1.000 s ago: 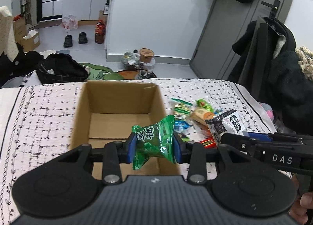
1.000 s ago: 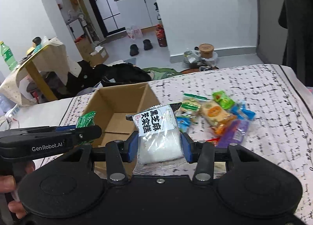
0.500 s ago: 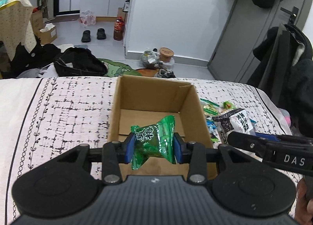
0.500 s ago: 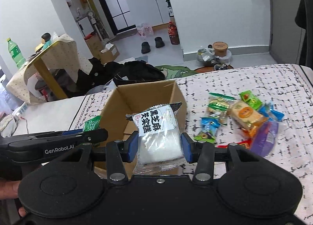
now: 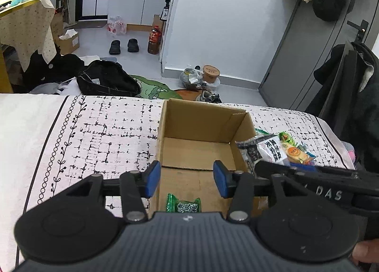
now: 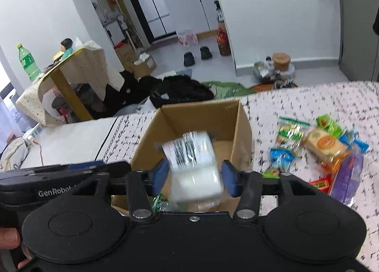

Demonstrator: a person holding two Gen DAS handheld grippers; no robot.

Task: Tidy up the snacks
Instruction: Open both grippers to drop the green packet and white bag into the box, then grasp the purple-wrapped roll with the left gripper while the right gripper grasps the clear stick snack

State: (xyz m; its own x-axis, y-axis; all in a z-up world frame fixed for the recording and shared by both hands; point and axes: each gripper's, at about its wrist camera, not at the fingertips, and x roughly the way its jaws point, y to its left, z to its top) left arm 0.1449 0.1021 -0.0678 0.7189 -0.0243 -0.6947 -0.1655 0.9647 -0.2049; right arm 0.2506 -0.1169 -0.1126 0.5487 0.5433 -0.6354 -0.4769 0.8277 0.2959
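An open cardboard box (image 5: pixel 199 120) stands on the patterned cloth. My left gripper (image 5: pixel 186 182) hovers over its near edge, jaws opening, with nothing between the blue pads. A green snack packet (image 5: pixel 184 205) lies on the box floor just below them. My right gripper (image 6: pixel 194 176) is over the same box (image 6: pixel 241 134), jaws opening. A white packet with black lettering (image 6: pixel 194 165) sits blurred and tilted between its pads, free of the right pad. The green packet (image 6: pixel 160 203) shows below. In the left wrist view the right gripper (image 5: pixel 308 177) reaches in beside the white packet (image 5: pixel 267 151).
A heap of loose snack packets (image 6: pixel 319 144) lies on the cloth right of the box. The left gripper's body (image 6: pixel 59 177) crosses the right wrist view at lower left. Beyond the table's far edge are bags, shoes and a door with hanging coats (image 5: pixel 350 96).
Both grippers moved further over the box. The left one let go of the green packet, which dropped to the box floor. The right jaws widened and the white packet tipped loose.
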